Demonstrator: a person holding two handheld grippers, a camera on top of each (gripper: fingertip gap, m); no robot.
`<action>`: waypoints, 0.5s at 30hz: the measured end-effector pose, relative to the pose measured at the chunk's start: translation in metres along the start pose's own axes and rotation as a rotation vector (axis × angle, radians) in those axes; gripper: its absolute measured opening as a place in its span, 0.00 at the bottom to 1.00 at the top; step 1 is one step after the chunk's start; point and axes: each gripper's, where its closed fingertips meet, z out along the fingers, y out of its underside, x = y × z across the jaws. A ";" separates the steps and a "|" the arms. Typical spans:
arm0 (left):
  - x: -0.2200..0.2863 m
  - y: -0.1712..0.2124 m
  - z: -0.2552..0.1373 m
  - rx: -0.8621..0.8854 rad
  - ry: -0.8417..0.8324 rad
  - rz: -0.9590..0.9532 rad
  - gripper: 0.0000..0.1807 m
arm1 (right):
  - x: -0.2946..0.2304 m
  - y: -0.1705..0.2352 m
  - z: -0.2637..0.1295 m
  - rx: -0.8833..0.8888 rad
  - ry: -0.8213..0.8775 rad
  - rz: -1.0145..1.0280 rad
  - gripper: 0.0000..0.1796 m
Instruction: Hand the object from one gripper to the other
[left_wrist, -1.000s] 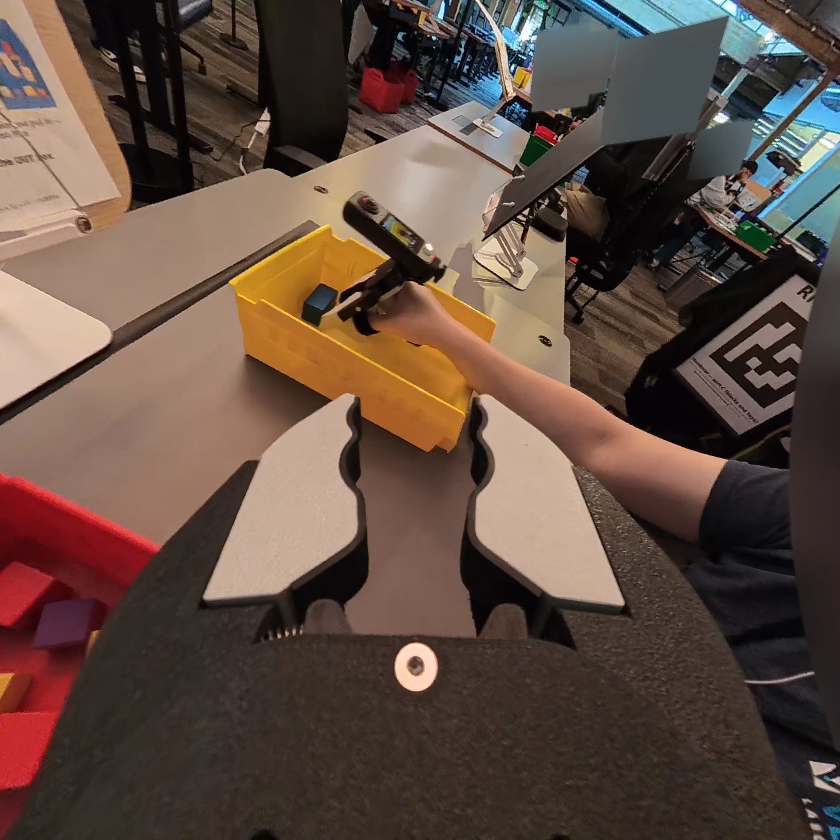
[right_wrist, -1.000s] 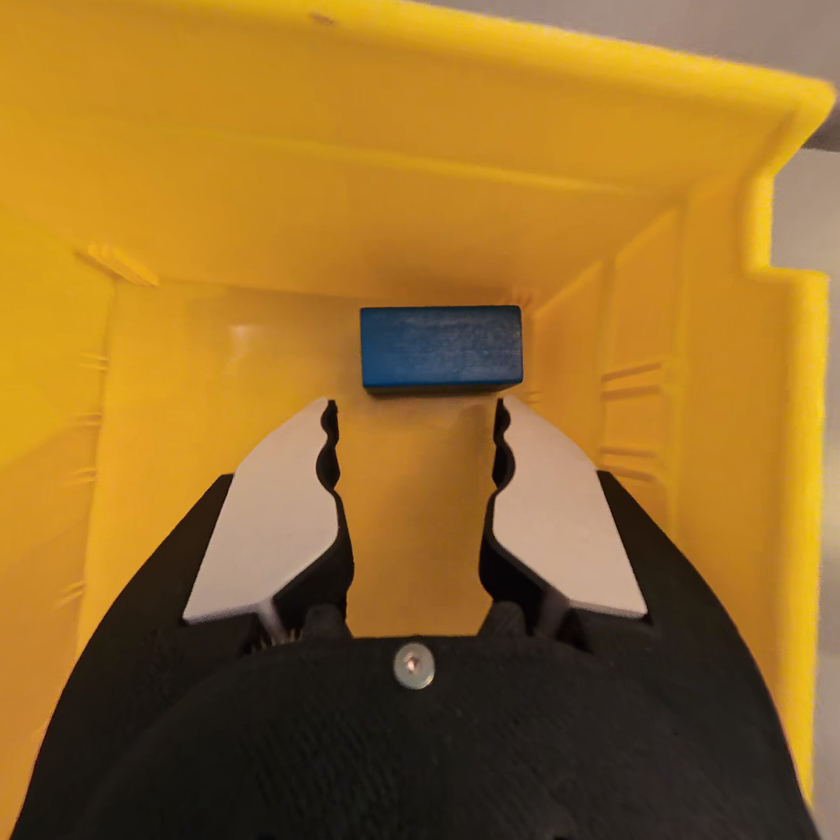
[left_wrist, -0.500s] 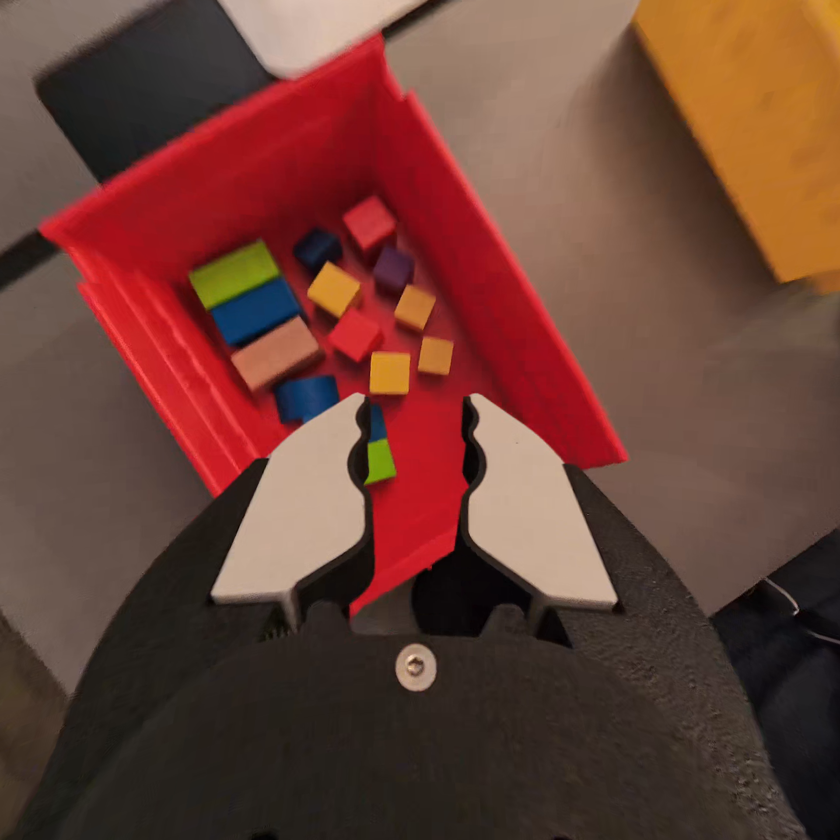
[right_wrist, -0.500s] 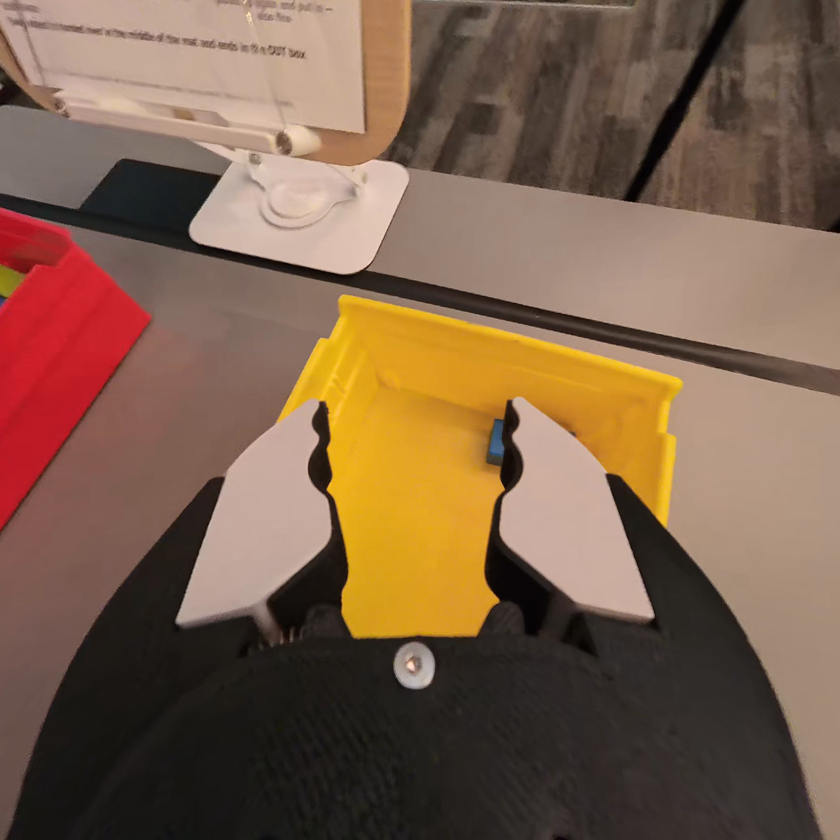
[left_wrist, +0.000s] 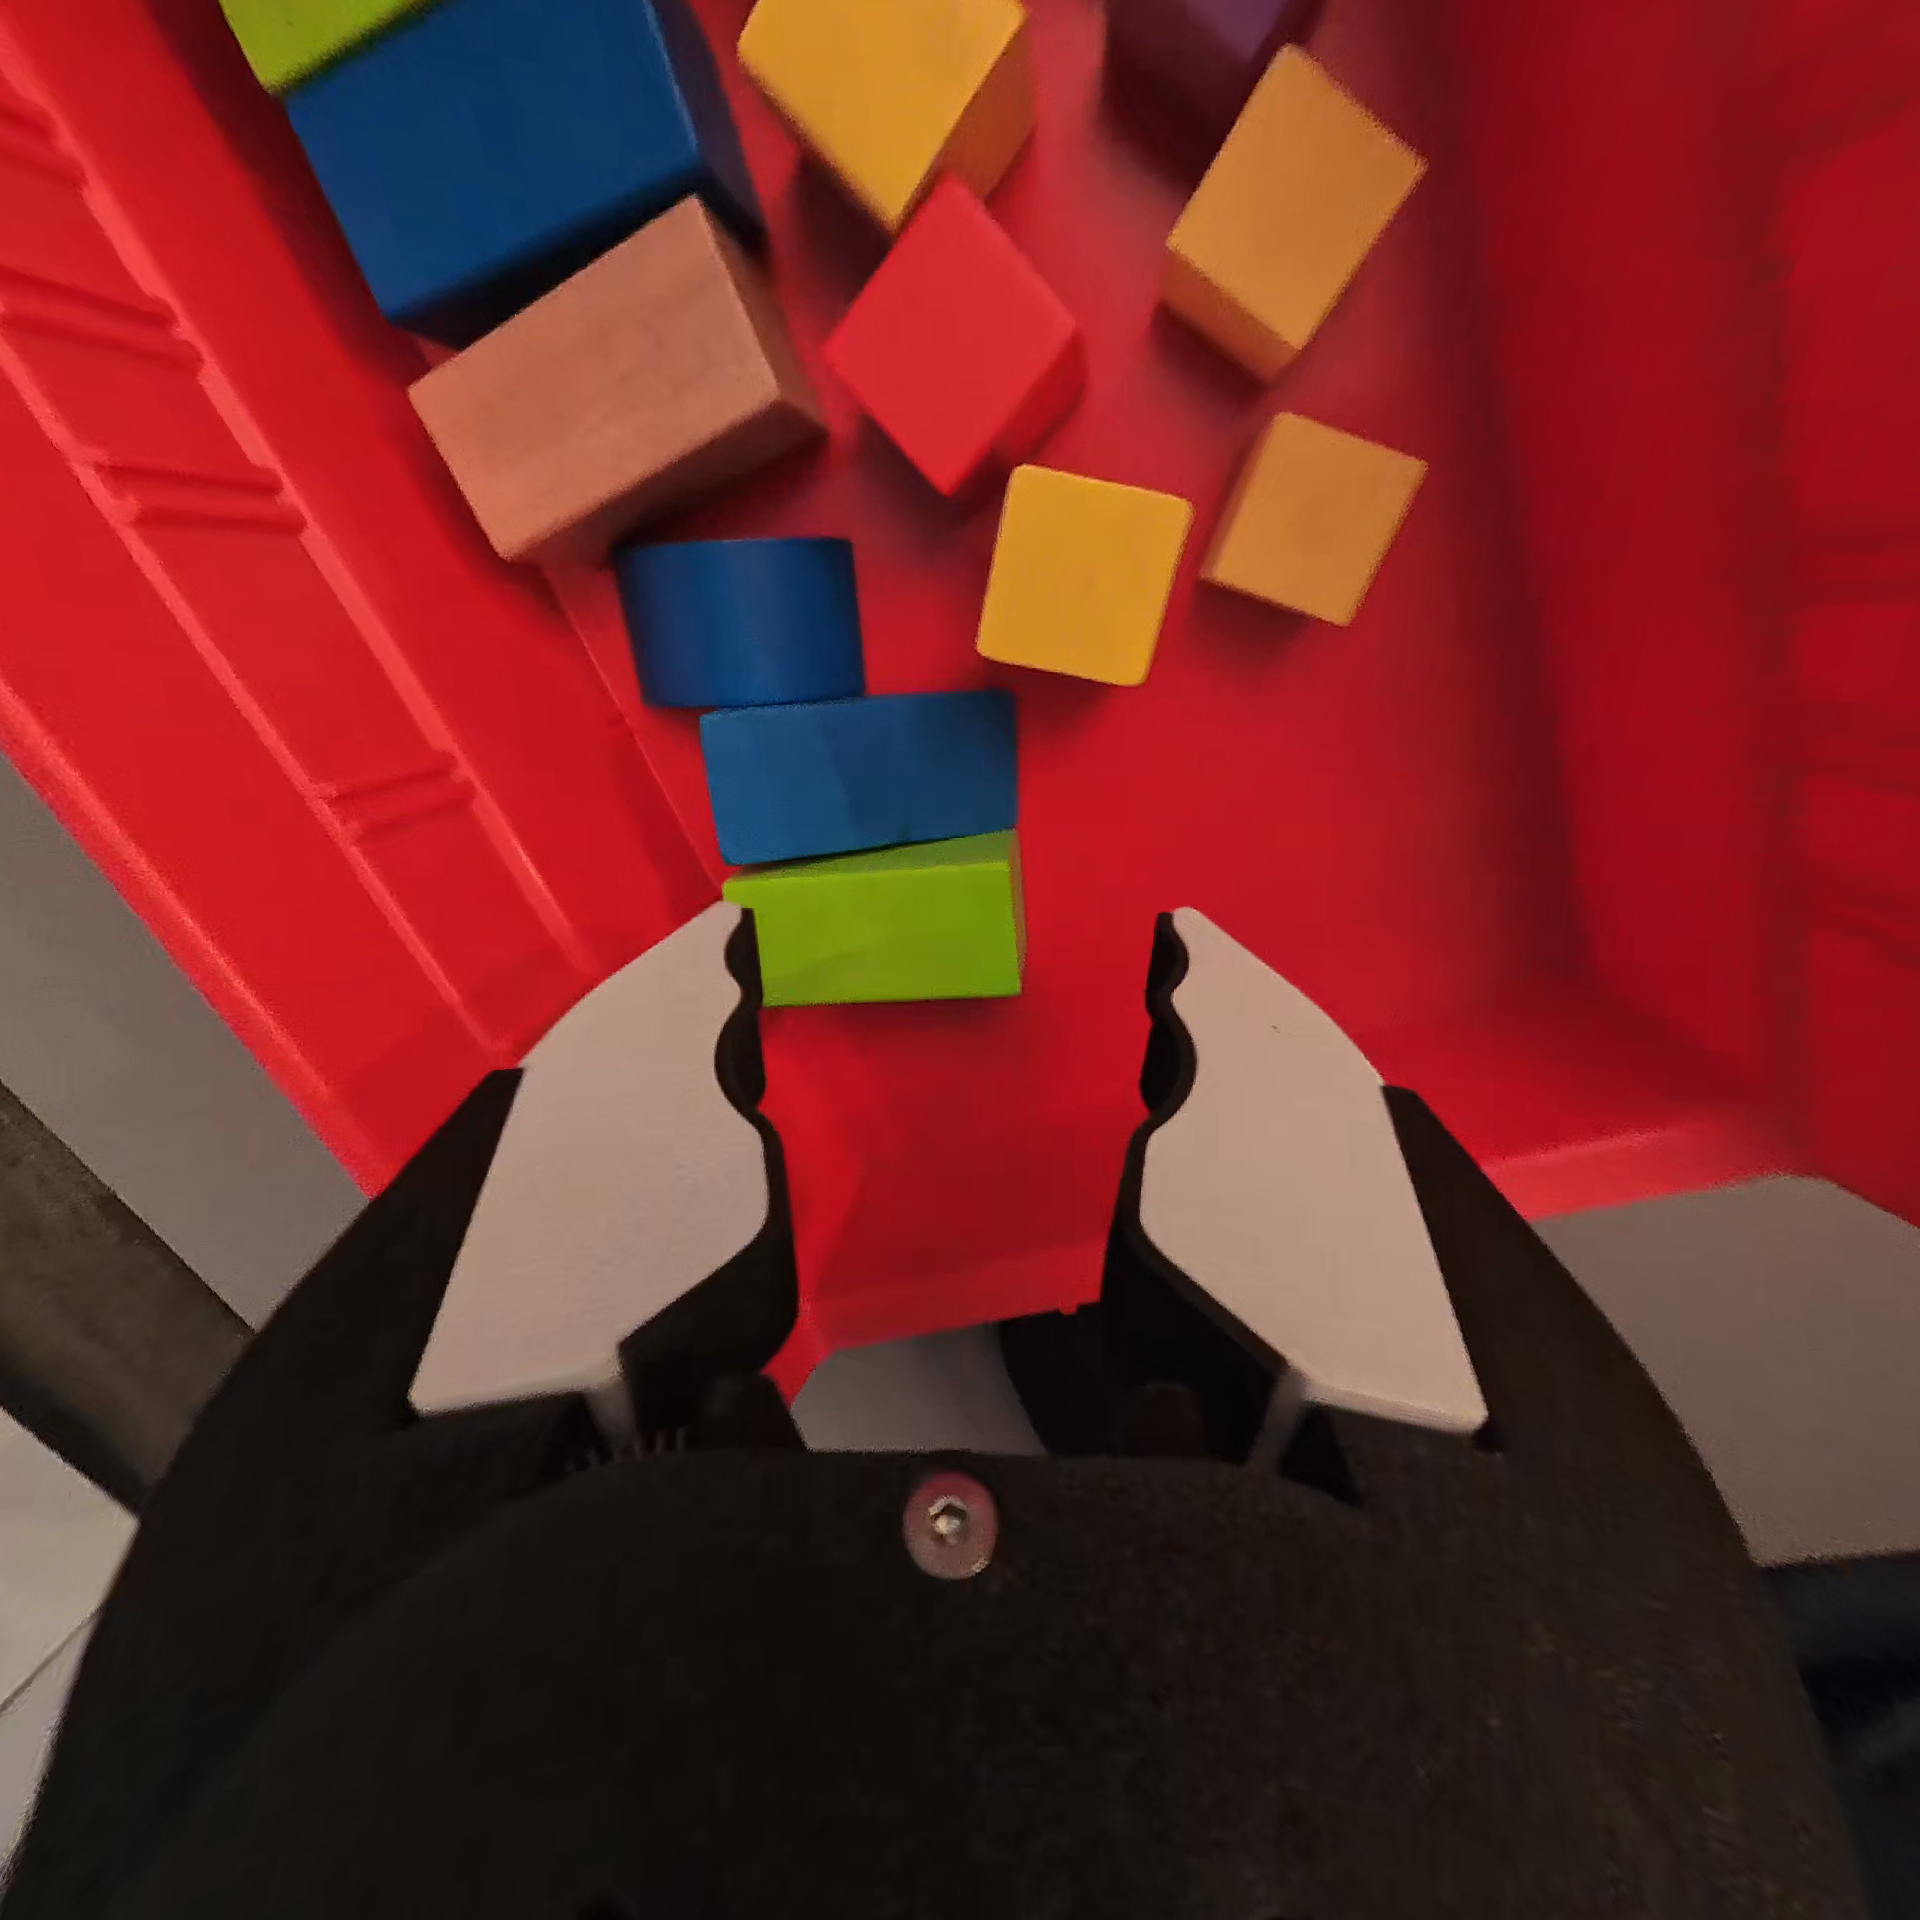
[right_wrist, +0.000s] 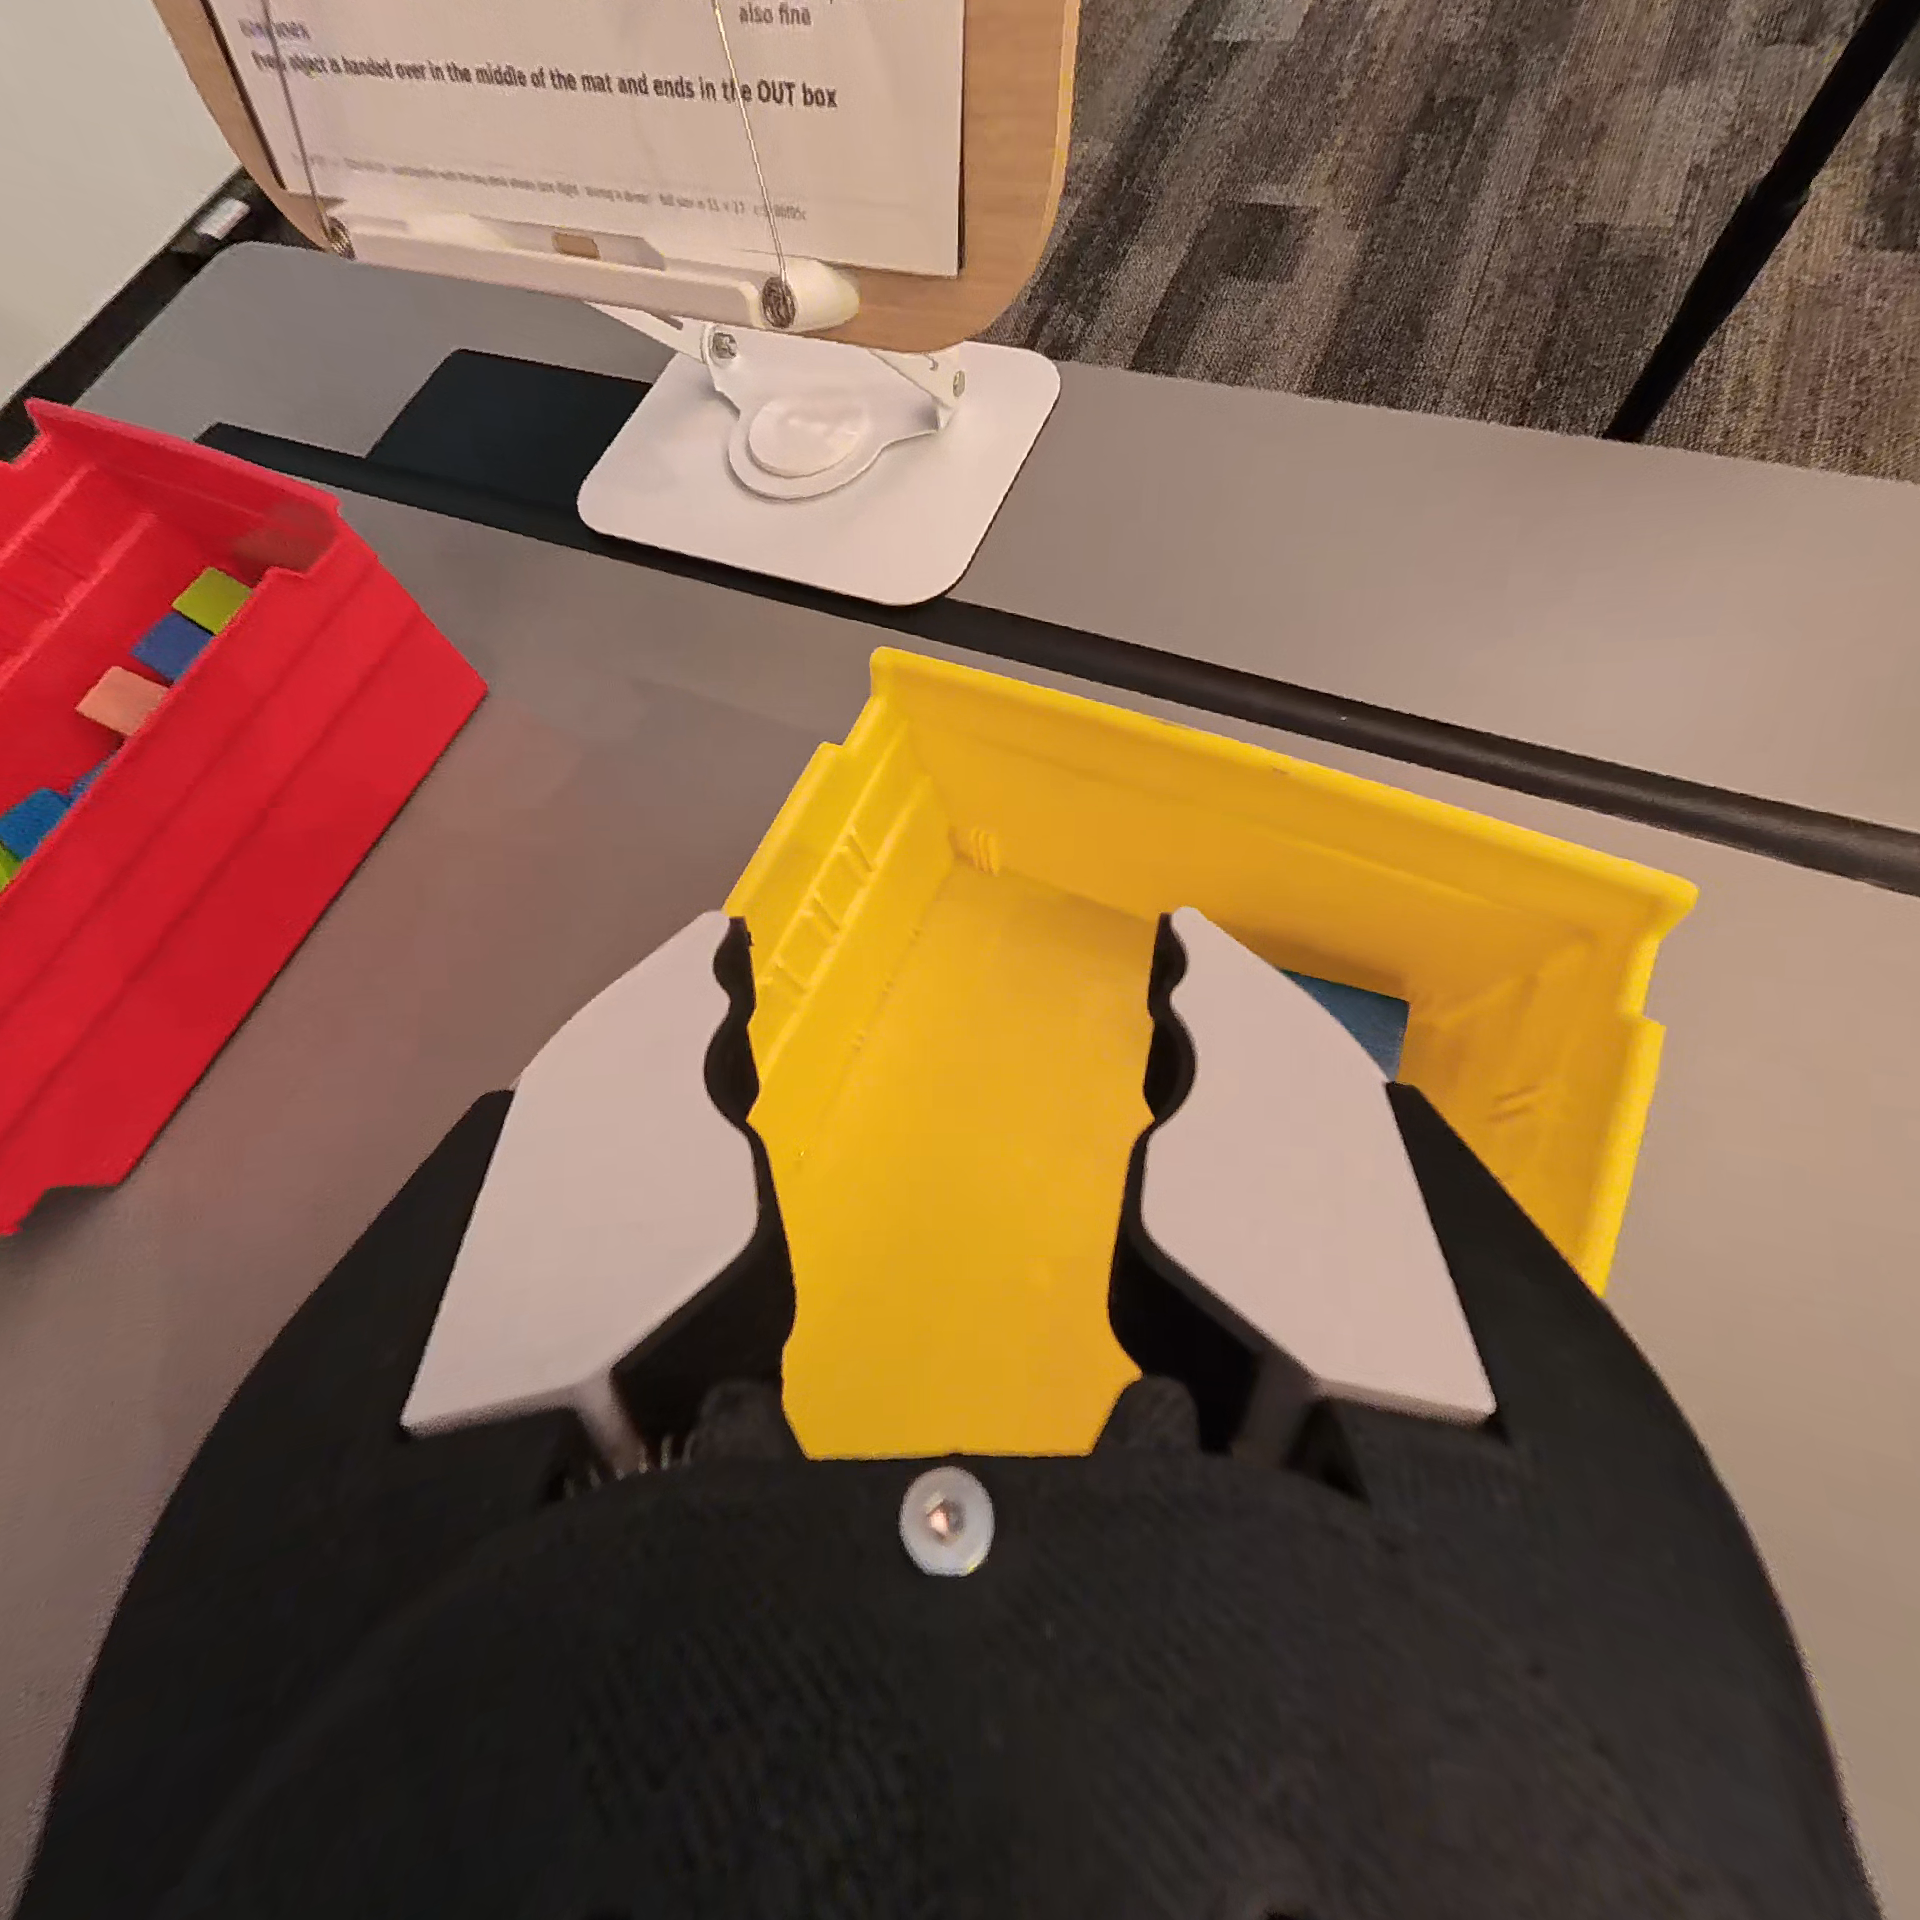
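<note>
While both hand-held grippers gape empty, grey table w/ wood-look floor.

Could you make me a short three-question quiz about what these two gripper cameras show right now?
1. True or false: the left gripper is shut on the green wooden block.
2. Which container sits beneath the open right gripper?
A. the red plastic bin
B. the yellow plastic bin
C. the white stand base
3. Fill in: the one block visible inside the yellow plastic bin, partly hidden by a finger, is coloured ____.

Key
1. False: its jaws stand open, with the green wooden block just ahead of the fingertips in the red plastic bin.
2. B
3. blue
</note>
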 end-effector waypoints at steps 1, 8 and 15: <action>-0.003 0.001 0.004 -0.004 -0.016 -0.011 0.39 | 0.000 -0.002 -0.003 0.013 -0.006 0.005 0.41; -0.015 0.010 0.022 -0.043 -0.046 -0.079 0.38 | 0.000 -0.001 -0.007 0.023 -0.068 0.046 0.41; -0.016 0.013 0.032 -0.084 0.000 -0.098 0.37 | -0.004 0.002 -0.004 0.007 -0.092 0.050 0.41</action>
